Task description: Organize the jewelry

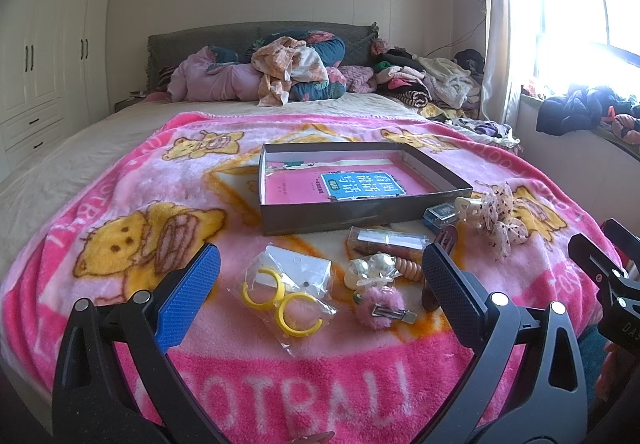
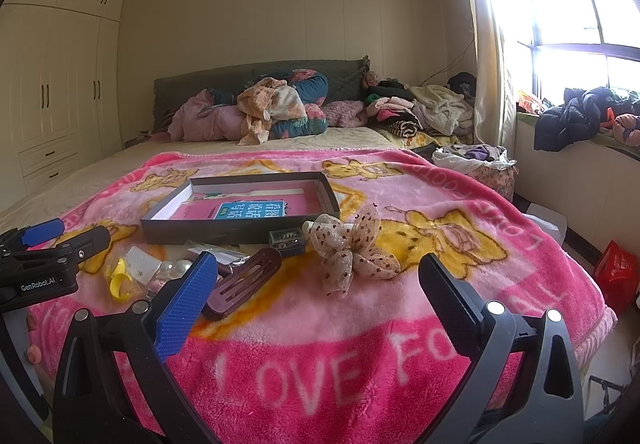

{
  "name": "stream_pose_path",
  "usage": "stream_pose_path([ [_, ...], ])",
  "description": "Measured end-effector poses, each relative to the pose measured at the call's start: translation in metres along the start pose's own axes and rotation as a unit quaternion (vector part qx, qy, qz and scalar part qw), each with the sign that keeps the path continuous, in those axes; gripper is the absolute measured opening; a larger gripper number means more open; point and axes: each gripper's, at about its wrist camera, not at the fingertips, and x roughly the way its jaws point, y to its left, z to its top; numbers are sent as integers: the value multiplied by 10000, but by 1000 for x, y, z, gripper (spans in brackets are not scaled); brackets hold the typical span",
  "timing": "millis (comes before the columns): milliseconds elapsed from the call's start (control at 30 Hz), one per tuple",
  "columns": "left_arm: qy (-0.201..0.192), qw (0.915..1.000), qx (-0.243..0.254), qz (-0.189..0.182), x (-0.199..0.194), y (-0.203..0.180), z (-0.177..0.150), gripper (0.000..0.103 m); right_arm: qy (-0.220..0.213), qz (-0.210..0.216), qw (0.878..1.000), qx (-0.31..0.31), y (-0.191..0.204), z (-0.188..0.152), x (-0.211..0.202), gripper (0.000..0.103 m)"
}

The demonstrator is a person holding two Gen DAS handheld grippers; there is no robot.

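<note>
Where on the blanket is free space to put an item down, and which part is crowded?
Free: the blanket between the right gripper and the lace bow, and the blanket left of the yellow hoop earrings. Crowded: the strip in front of the grey box, from the earrings to the bow.

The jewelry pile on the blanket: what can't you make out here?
- Brown hair clip: left wrist view, mostly behind the left hand-held gripper's finger.
- Yellow hoop earrings: right wrist view, partly blocked by the left tool.
- Small clear case: contents too small.
- Box: book covers its floor.
</note>
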Motion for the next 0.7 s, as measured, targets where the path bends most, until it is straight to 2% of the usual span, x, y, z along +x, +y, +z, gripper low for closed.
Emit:
stream_pose_path([
  [700, 8, 10000, 6, -30, 1, -8, 0, 92, 6, 6, 10000, -1, 0, 0, 0, 98],
])
